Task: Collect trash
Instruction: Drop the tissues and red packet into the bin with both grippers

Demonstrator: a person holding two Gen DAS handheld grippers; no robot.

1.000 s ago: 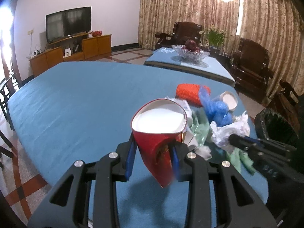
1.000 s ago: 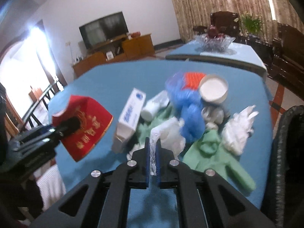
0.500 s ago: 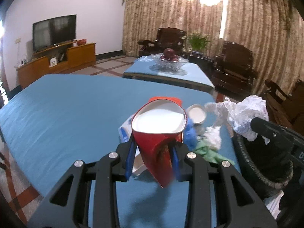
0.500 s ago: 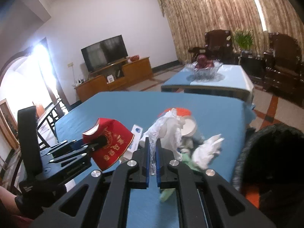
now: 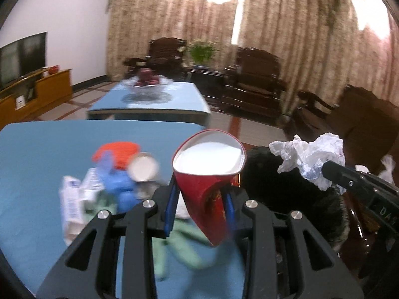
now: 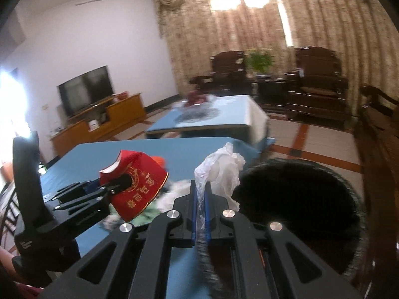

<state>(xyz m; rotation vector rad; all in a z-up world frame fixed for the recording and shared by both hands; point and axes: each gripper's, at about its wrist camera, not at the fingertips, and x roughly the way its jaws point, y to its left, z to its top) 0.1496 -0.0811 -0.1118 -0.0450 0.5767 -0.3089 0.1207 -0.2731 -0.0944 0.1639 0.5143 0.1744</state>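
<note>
Bin (image 6: 299, 199) apparently empty; left claw (image 5: 199, 199) grips cup (image 5: 207, 169), right claw (image 6: 200, 209) tissue (image 6: 222, 172).

The cup (image 5: 208, 174) sits between the left gripper (image 5: 199, 199) fingers, above the desk's (image 5: 37, 154) right edge. Left of it on the desk lies a heap: box (image 5: 71, 201), lid (image 5: 143, 170), cloth (image 5: 184, 239) (nearest the front edge). Right of the desk, off its edge, stands the bin (image 6: 296, 199). The right gripper (image 6: 200, 214) holds the tissue (image 6: 220, 174) just beside the bin's rim. Behind the desk stands a second table (image 5: 149, 102).
</note>
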